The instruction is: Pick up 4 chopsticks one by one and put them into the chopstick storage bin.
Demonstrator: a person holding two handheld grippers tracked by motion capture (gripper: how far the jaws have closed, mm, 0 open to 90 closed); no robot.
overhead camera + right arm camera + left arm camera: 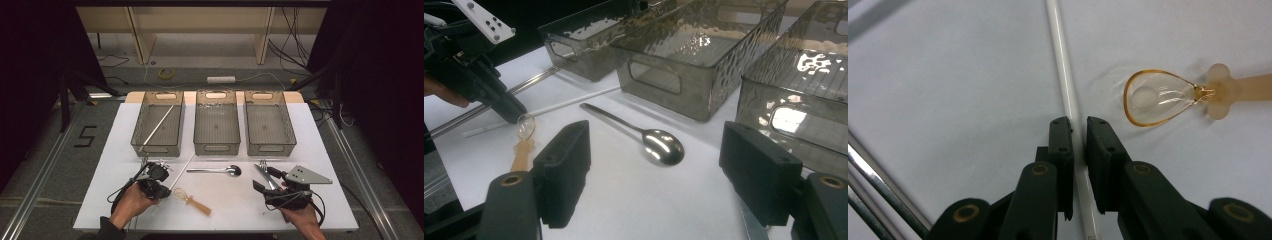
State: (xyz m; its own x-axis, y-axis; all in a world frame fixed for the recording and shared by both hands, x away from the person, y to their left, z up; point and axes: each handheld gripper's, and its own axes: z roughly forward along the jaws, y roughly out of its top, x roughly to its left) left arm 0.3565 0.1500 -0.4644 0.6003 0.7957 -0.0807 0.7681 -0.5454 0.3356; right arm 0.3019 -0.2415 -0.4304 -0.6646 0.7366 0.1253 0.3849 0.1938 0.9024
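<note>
A long white stick (pixel 182 172) (pixel 1063 65) (pixel 569 102) lies on the white table, running from the bins toward the person. My left gripper (pixel 159 189) (pixel 1078 122) (pixel 516 114) points down at it. Its jaws flank the stick closely, one on each side, with a thin sliver of gap on one side. Just beside them lies an amber utensil with a clear loop head (pixel 192 200) (pixel 1153 97) (pixel 524 145). My right gripper (pixel 272 181) (pixel 656 145) is held low at the front right, jaws wide apart with nothing between them. A metal spoon (pixel 216 170) (pixel 634 130) lies beyond it.
Three grey see-through bins stand in a row at the back: left (pixel 150 149), middle (pixel 216 147), right (pixel 270 148). The left one holds another white stick (pixel 159 125). A fork (pixel 262 172) lies by the right gripper. Thin metal rods (pixel 878 190) (pixel 524 85) lie left of the left gripper.
</note>
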